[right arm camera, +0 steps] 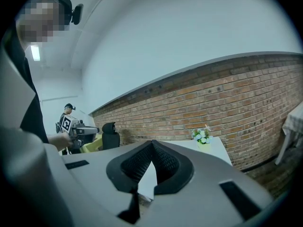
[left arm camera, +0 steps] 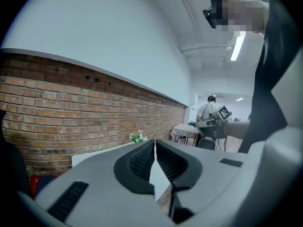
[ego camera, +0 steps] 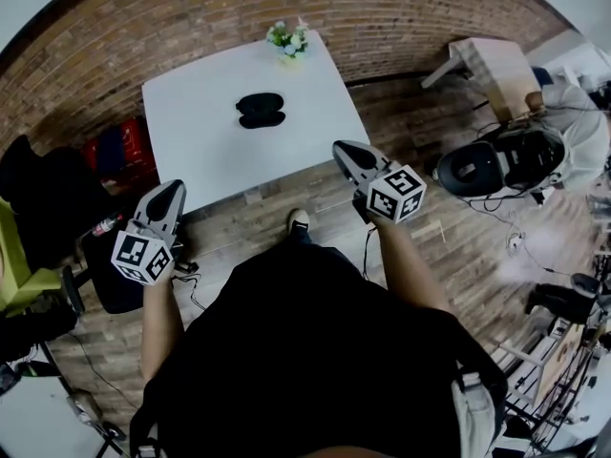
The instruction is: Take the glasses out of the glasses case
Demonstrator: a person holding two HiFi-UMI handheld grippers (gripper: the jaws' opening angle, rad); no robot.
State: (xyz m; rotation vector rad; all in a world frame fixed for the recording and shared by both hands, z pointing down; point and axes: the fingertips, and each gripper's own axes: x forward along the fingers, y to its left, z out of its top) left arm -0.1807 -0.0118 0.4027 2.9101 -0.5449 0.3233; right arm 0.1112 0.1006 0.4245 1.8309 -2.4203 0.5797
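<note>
I hold both grippers level before the white square table [ego camera: 200, 151]. The grey left gripper [ego camera: 175, 187] is off its near-left corner and the grey right gripper [ego camera: 341, 147] is at its near-right corner, both with jaws pressed together and empty. The black oval glasses case [ego camera: 260, 110] lies mid-table toward the far edge, its inside unseen.

No words, numbers or brands are legible, only square patterned markers on the left cube [ego camera: 143, 257] and right cube [ego camera: 396, 194].
</note>
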